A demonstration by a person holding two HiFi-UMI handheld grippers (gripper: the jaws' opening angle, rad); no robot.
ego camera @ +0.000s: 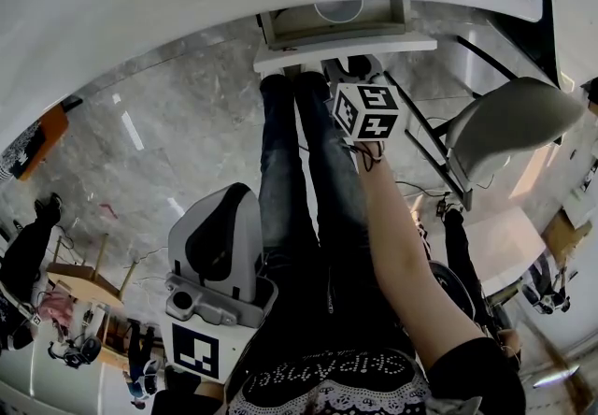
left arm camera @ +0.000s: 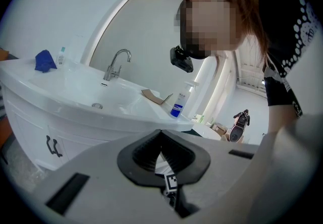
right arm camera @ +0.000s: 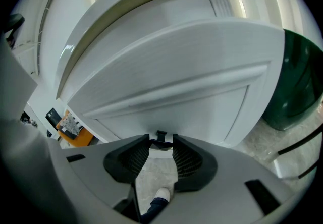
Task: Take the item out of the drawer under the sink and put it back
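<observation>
Drawer (ego camera: 280,56) open — pale round item (ego camera: 338,9) inside, right gripper (right arm camera: 161,143) clamping handle (right arm camera: 161,134).

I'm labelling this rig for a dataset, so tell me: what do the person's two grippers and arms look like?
The left gripper and right gripper have smooth grey shells, with black ribbed pads lining the fingers. The right one carries a white cube bearing black square markers; the left shows one square marker on white. The right arm is bare below a short black sleeve.
</observation>
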